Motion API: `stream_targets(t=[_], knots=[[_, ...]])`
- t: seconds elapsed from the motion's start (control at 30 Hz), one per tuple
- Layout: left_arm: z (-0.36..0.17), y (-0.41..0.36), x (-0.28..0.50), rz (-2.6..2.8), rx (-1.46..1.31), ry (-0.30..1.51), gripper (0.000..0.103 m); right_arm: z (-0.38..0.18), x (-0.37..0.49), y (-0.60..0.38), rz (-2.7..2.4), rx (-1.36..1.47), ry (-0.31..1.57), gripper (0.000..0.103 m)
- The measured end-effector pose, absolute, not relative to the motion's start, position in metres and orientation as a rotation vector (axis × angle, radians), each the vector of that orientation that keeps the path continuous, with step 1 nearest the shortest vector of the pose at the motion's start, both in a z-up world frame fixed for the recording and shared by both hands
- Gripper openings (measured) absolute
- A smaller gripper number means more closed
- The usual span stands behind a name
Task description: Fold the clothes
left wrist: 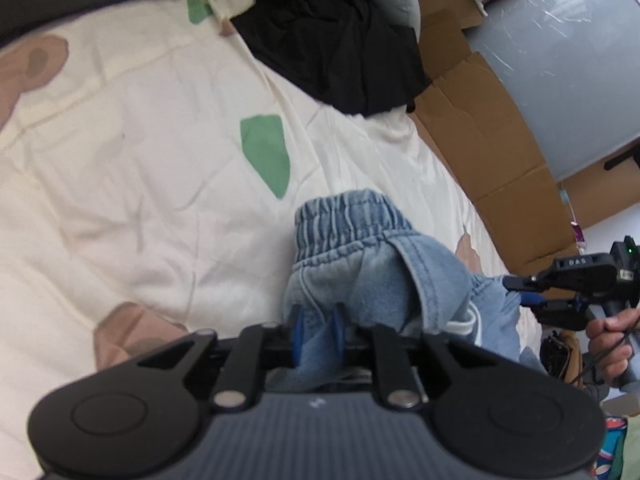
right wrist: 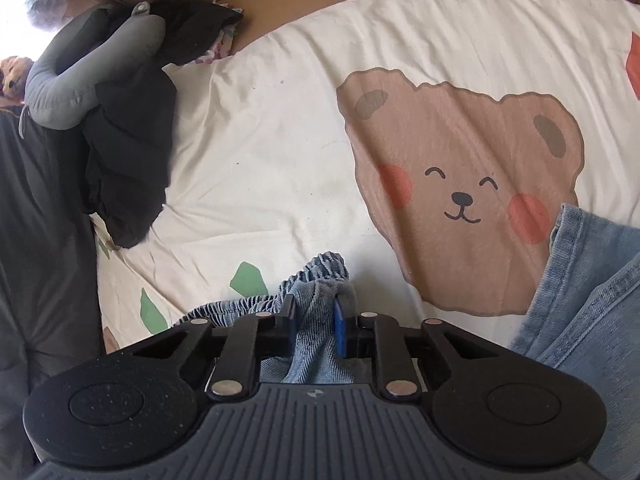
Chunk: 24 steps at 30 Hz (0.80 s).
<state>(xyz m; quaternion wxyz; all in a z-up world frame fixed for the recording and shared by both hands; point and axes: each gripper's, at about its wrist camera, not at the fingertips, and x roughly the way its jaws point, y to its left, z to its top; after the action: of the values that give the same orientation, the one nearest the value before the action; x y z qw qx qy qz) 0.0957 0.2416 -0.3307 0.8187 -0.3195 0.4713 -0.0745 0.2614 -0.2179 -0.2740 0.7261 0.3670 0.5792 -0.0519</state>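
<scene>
Both grippers, left (left wrist: pixel 319 330) and right (right wrist: pixel 315 322), jaws narrowly pinching bunched denim shorts (left wrist: pixel 360 264), elastic waistband edge (right wrist: pixel 320 266) just past the tips, open bedsheet (right wrist: pixel 280 160) beyond.

the left gripper (left wrist: pixel 318 330) points down at a slant, its blue pads (left wrist: pixel 298 332) close together with a fold of cloth bunched between them. the right gripper (right wrist: pixel 314 322) tilts down more steeply, jaws narrow, both pads pressing a wad of cloth from either side. in the left wrist view the right gripper (left wrist: pixel 524 292) shows from the side at the right edge, fingers pointing left into the cloth, and a hand (left wrist: pixel 610 344) wraps its handle from below.
</scene>
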Motion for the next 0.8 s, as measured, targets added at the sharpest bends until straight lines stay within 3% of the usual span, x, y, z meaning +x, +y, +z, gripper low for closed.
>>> stream_targets(t=[0.1,0.63,0.7,0.8], knots=[[-0.330,0.245,0.099,-0.140,-0.667,1.002,0.044,-0.274,0.260,-0.217,-0.114,0.802,1.275,0.017],[-0.356,0.286,0.109,-0.120,-0.990,0.961,0.044,-0.276,0.262,-0.217,-0.111,0.776,1.282,0.017],[-0.359,0.287,0.110,-0.101,-1.009,0.967,0.051,-0.276,0.262,-0.217,-0.112,0.774,1.282,0.017],[-0.367,0.286,0.113,-0.105,-1.072,0.969,0.051,-0.277,0.262,-0.216,-0.114,0.769,1.284,0.017]])
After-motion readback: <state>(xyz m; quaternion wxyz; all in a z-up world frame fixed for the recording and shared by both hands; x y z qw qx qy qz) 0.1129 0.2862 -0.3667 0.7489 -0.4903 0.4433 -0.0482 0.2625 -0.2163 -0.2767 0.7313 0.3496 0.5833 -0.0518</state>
